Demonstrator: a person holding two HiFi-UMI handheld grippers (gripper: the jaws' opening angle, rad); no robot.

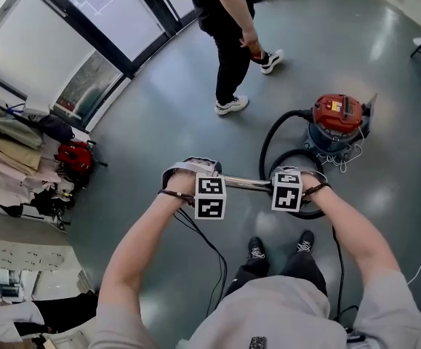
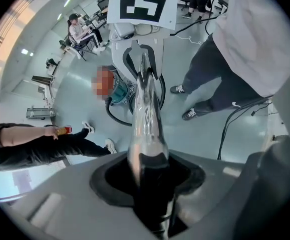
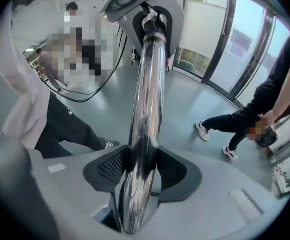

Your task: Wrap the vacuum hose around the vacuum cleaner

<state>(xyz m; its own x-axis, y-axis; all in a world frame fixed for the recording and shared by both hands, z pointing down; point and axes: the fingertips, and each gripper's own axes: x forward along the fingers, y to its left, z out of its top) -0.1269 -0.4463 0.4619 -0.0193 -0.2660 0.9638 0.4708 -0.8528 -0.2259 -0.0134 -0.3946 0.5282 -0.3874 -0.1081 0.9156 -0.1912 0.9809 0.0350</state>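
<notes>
Your head camera is looking steeply down from above, while both gripper cameras are looking closely along one shiny tube point(image 3: 147, 84), facing each other.

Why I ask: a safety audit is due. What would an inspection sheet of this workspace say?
Surface: glossy grey floor; no table.
Job's things: red-topped vacuum cleaner stands on the floor; its black hose loops loose beside it, not yet wrapped; chrome wand is held level.
Clutter: rack of clothes and bags at the left.
Grippers: left claw shut on the chrome wand; right claw shut on it too.
Cables: black cable trails on the floor by the feet; pale cord bunched at the vacuum's base.
Surroundings: glass doors; a bystander in black stands near.
</notes>
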